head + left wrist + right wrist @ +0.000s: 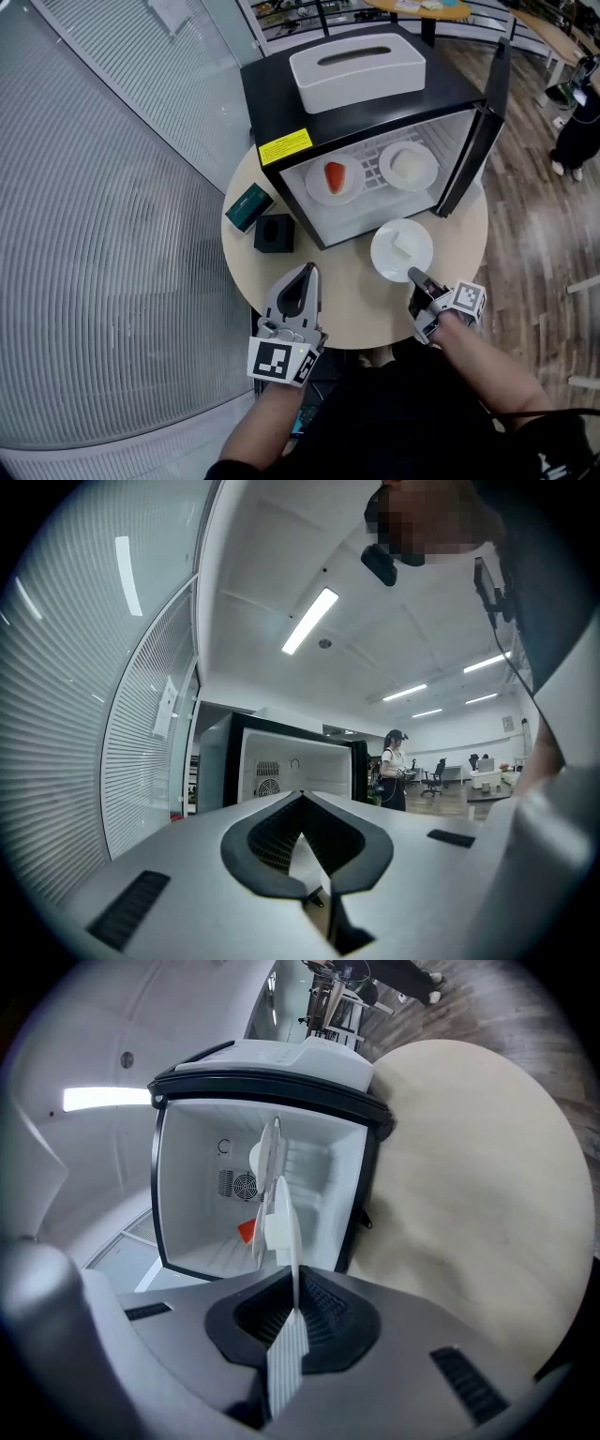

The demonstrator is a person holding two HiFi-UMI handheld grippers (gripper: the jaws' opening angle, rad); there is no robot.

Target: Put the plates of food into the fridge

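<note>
A black mini fridge (281, 103) stands open on the round table (356, 305). On its white floor lie a plate (319, 194) with red food (335, 175) and a plate (388, 176) with white food. A third white plate (386, 260) with a pale piece of food hangs just in front of the opening. My right gripper (413, 275) is shut on its near rim. In the right gripper view the plate (284, 1232) shows edge-on between the jaws (291, 1312), facing the fridge (192, 1194). My left gripper (307, 270) is shut and empty at the table's front, pointed at the fridge (281, 761).
The fridge door (473, 141) swings out to the right. A white tissue box (356, 66) sits on the fridge. A green box (249, 206) and a black box (274, 233) lie left of the fridge. A frosted glass wall runs along the left. A person (394, 766) stands far off.
</note>
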